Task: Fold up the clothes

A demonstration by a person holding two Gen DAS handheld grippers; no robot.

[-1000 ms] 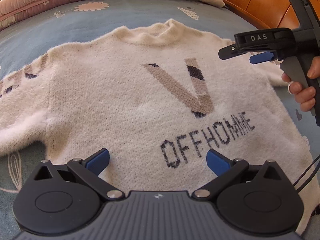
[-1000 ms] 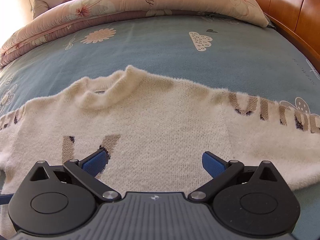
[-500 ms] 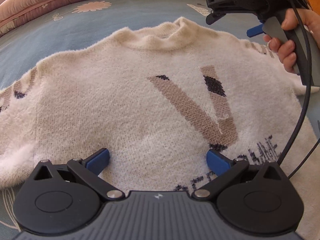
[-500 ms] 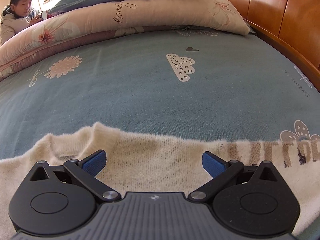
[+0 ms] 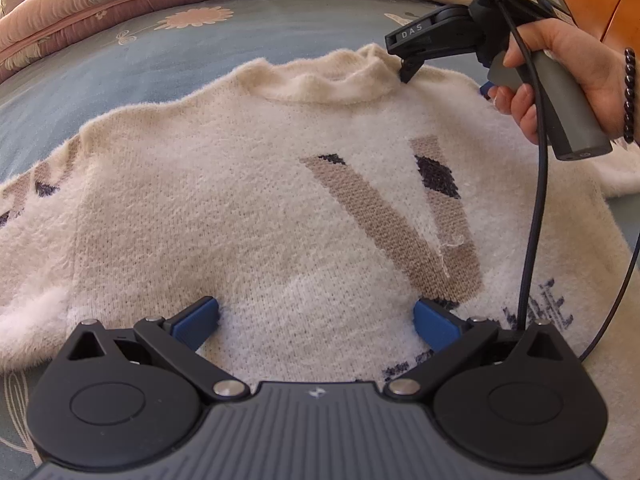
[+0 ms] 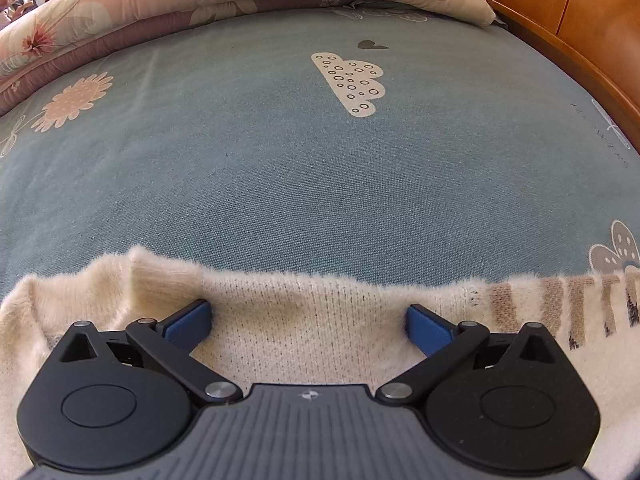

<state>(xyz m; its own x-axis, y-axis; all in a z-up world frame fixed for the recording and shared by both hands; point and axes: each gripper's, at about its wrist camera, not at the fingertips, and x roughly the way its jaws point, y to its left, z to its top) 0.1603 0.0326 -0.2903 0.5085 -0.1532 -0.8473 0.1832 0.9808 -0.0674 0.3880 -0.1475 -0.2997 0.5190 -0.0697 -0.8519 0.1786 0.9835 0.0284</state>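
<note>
A fluffy cream sweater [image 5: 248,200] with a tan V and dark lettering lies flat, front up, on the bed. My left gripper [image 5: 316,320] is open and hovers low over the sweater's chest, empty. My right gripper [image 6: 308,320] is open and sits low over the right shoulder, next to the collar [image 6: 152,276]. The left wrist view shows the right gripper [image 5: 444,60] with one finger tip touching the collar's right end [image 5: 384,68]. The right sleeve [image 6: 568,304] with tan letters stretches to the right.
The blue-grey bedsheet [image 6: 280,152] with a cloud print spreads beyond the collar. A rolled floral quilt [image 6: 200,0] lies along the far edge. A wooden headboard [image 6: 580,12] stands at the right. A cable [image 5: 536,200] hangs from the right gripper across the sweater.
Both grippers have moved up the sweater toward the collar. The right gripper has come down onto the shoulder beside the collar. Both stay open.
</note>
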